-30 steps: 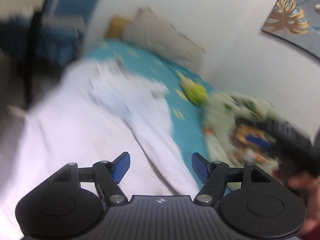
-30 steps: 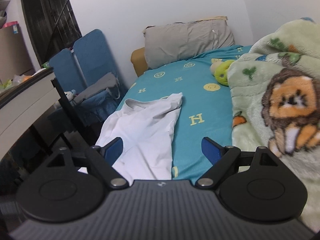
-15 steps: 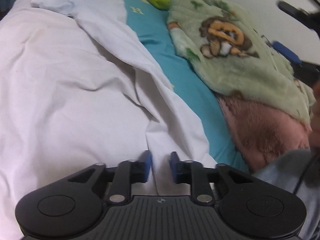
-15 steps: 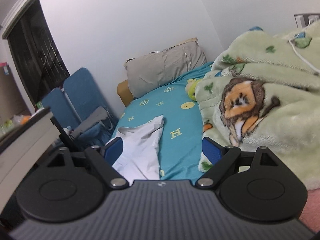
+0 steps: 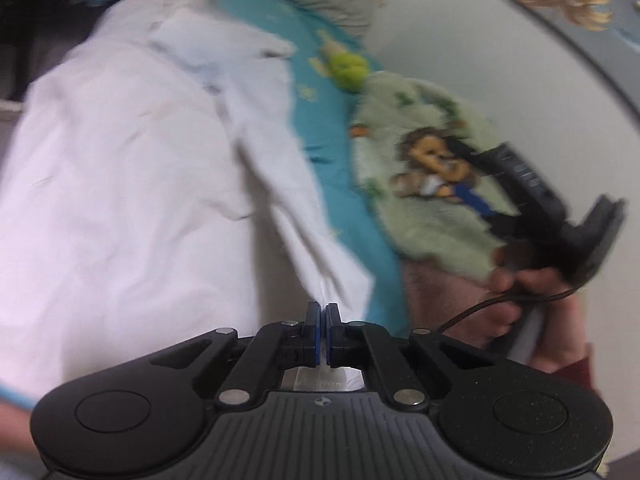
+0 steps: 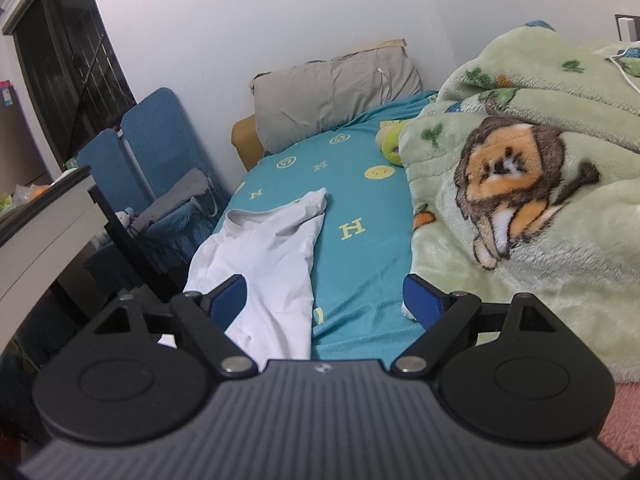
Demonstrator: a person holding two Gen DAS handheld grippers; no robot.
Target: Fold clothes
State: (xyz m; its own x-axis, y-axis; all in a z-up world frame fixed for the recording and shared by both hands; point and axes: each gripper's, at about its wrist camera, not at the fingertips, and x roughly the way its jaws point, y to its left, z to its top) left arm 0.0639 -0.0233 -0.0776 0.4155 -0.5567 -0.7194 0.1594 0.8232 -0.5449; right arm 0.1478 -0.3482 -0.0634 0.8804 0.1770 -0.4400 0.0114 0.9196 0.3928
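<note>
A white T-shirt (image 5: 132, 168) lies spread along the teal bed sheet (image 5: 328, 184). My left gripper (image 5: 322, 312) is shut on the shirt's near hem corner, and the cloth runs taut from its blue pads up the shirt's right edge. The shirt also shows in the right wrist view (image 6: 272, 264), collar toward the pillow. My right gripper (image 6: 326, 300) is open and empty, held above the foot of the bed; it also shows at the right of the left wrist view (image 5: 552, 216), held in a hand.
A green lion-print blanket (image 6: 520, 200) is heaped on the bed's right side over a pink cover (image 6: 624, 420). A grey pillow (image 6: 332, 84) and a green plush toy (image 6: 390, 144) lie at the head. A blue folding chair (image 6: 148, 160) and a desk (image 6: 44, 232) stand left.
My left gripper closed fully on the shirt's hem corner and lifted it, pulling the edge taut. My right gripper dipped and stays open.
</note>
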